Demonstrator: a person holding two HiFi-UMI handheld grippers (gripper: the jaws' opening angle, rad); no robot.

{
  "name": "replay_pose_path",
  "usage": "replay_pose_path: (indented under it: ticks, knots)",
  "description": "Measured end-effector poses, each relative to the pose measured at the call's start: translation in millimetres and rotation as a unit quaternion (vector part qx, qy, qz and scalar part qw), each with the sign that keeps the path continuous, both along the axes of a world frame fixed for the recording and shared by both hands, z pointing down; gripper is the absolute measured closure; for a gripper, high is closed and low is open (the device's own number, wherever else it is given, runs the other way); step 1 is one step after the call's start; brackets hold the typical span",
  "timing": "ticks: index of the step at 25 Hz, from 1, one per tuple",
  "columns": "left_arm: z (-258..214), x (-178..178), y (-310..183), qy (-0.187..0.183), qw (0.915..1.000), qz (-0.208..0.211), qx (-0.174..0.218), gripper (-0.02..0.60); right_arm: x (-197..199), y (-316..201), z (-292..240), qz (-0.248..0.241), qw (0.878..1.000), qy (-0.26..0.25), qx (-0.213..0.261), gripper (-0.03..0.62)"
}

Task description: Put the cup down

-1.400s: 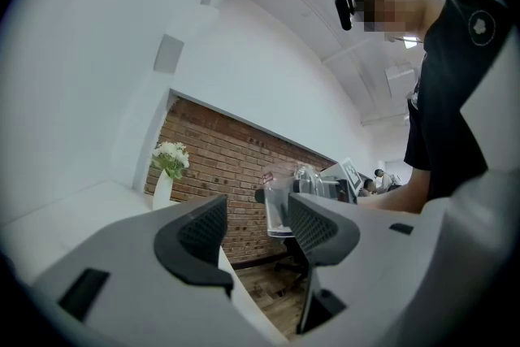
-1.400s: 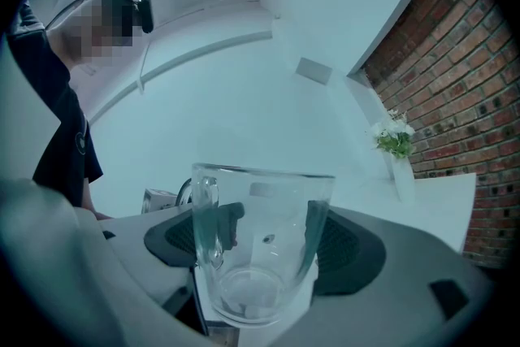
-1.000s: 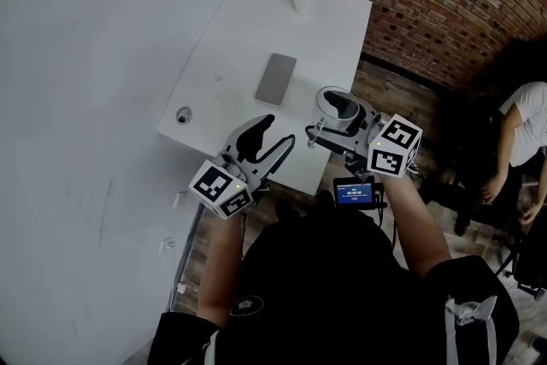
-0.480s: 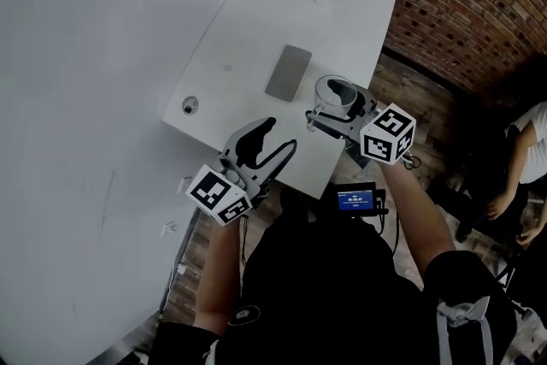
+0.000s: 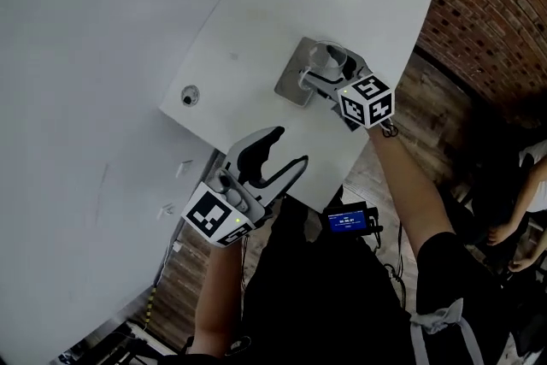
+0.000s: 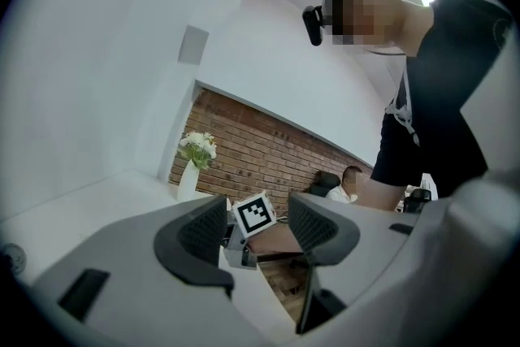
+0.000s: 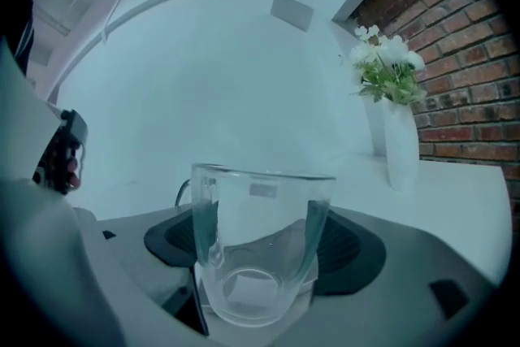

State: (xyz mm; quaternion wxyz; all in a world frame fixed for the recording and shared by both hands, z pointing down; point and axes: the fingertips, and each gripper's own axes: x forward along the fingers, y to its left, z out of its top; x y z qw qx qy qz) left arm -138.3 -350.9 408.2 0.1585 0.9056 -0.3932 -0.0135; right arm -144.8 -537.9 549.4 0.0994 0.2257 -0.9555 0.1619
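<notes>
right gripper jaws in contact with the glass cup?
Touching. The right gripper view shows the right gripper with a pad pressed on each side of the glass cup.

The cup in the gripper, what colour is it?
None: the cup is clear, see-through glass. The right gripper view shows it best.

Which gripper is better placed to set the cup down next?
Right. The right gripper is shut on the glass cup, over the grey slab on the table; the left gripper is open, empty, by the table's near edge.
</notes>
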Motion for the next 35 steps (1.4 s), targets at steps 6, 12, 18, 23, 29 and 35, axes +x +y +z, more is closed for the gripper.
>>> replay_pose_path:
  ticks: [6,12,18,23,29,35]
  knots:
    - [8,-11,-5,0.019,0.9992,-0.032,-0.012,0.351,-33,-44,32,0.007,0.998,0.049,0.039,0.204]
    - [20,-28,-9,0.045,0.9972,-0.052,-0.029,0.351,-50,-64,44,0.007,0.994,0.076,0.082,0.204]
    - [18,-29,-12,0.041,0.9976,-0.049,-0.028,0.351,-47,-53,46,-0.005,0.987,0.101,0.122,0.204]
    - [18,-27,-14,0.040,0.9980,-0.040,-0.029,0.351,-45,-41,50,-0.024,0.982,0.125,0.138,0.204]
    - [15,-20,-14,0.033,0.9986,-0.035,-0.022,0.351,-39,-42,59,-0.025,0.985,0.135,0.108,0.204]
    - [12,-20,-10,0.033,0.9988,-0.032,-0.017,0.351,-9,-35,70,0.004,0.989,0.136,0.059,0.204]
